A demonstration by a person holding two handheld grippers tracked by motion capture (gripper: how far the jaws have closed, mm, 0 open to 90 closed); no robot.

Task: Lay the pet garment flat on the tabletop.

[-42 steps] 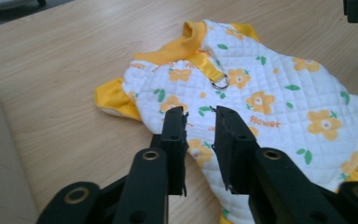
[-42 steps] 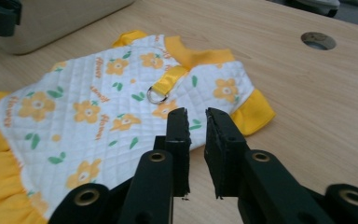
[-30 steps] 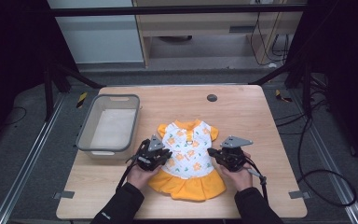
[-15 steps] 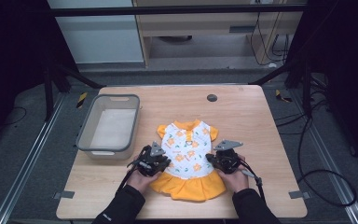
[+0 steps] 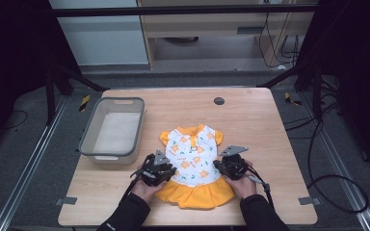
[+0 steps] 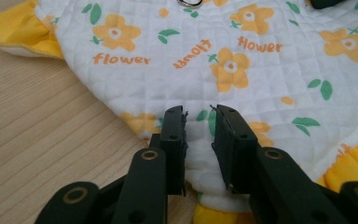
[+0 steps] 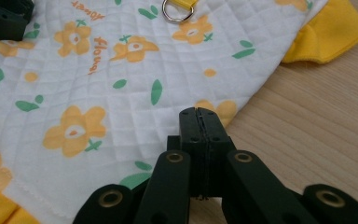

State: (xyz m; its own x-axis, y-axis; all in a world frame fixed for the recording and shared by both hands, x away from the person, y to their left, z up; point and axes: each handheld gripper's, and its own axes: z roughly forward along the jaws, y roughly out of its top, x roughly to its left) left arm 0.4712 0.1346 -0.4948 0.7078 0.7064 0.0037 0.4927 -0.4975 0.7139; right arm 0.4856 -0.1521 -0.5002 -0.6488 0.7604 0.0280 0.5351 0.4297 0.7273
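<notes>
A small dress (image 5: 195, 163) lies flat on the table (image 5: 265, 125). The left gripper (image 6: 199, 135), at its nine o'clock edge, has just been opening, jaws spread over cloth; the right gripper (image 7: 200, 122), at three o'clock, is pressed together. Regrip both edges evenly before lifting.

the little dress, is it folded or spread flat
Spread flat: the dress lies open on the table, printed side up, both yellow sleeves out and the orange skirt fanned toward the person.

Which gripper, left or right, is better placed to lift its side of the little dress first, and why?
Probably the right gripper: its fingers are pressed shut at the dress edge. The left gripper has just been opening, fingers apart over the fabric.
</notes>
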